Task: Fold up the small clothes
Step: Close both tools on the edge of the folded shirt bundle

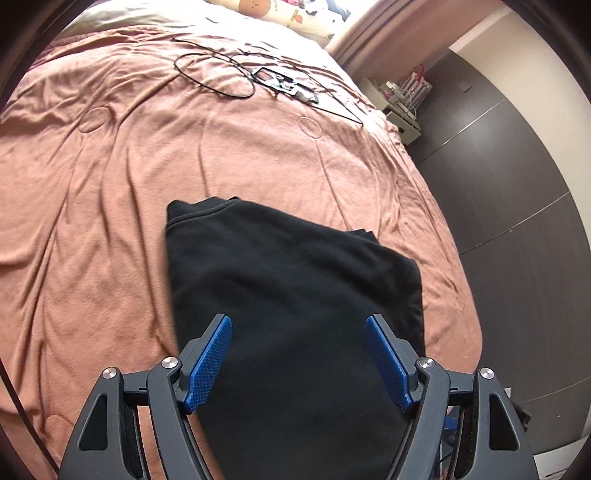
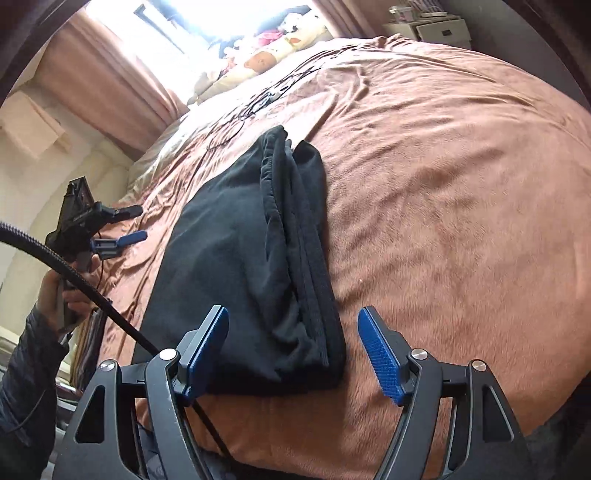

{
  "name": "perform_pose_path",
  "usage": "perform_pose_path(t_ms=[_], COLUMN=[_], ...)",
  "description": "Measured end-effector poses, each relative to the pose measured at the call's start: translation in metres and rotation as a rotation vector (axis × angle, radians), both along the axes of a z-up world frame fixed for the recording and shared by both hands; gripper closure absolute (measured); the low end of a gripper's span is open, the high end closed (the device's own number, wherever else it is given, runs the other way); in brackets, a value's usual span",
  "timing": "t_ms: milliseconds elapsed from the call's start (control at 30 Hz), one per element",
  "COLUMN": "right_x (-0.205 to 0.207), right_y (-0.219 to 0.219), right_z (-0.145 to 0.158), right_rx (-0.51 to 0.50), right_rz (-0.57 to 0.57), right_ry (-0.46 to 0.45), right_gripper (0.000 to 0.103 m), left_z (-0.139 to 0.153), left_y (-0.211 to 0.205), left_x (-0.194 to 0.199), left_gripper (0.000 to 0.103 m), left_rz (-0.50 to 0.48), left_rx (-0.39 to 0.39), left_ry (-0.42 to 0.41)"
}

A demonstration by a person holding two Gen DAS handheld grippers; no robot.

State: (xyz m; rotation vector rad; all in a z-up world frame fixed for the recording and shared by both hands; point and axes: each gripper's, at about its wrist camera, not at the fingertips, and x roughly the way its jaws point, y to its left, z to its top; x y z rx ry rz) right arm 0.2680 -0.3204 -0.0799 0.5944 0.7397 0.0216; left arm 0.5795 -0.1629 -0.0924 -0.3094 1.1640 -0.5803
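Note:
A black garment (image 1: 288, 280) lies folded into a thick rectangle on the brown bedspread (image 1: 110, 221). In the right wrist view its stacked folded edges (image 2: 295, 229) run along the right side. My left gripper (image 1: 298, 319) hovers over the near part of the garment, jaws wide apart, with nothing between the blue pads (image 1: 208, 362). My right gripper (image 2: 292, 310) stands open over the garment's near right corner (image 2: 325, 362), its pads clear of the cloth. In that same view the left gripper (image 2: 125, 225) shows at the far left, held by a hand (image 2: 55, 291) above the bed.
Black cables and a flat black device (image 1: 284, 85) lie at the far end of the bed, near a printed pillow (image 1: 295, 14). A dark wardrobe (image 1: 517, 166) and a white bedside unit (image 1: 402, 114) stand to the right. A black hose (image 2: 92, 291) crosses by the hand.

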Motion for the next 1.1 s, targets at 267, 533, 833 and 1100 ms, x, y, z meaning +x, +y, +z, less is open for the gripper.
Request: perform_pose_path(t_ms=[267,533,833,1100], right_x=[0.055,0.108,0.151,0.148], right_y=[0.007,0.000,-0.002,0.012], right_z=[0.003,0.004,0.002,0.003], right_rx=[-0.091,-0.138,-0.168,-0.257], right_rz=[0.067,0.101,0.131,0.111], right_ry=[0.067,0.127,0.129,0.127], right_gripper=[0.032,0.049,0.065,0.074], left_z=[-0.027,-0.056,-0.086,-0.094], left_y=[0.030,0.041,0.038,0.031], left_x=[-0.015,-0.016,-0.002,0.006], left_gripper=[0.028,0.040,0.054,0.063], left_rz=[0.025,0.023,0.035,0.048], left_rx=[0.021,-0.002,-0.040,-0.053], left_ry=[0.062,0.108,0.144,0.128])
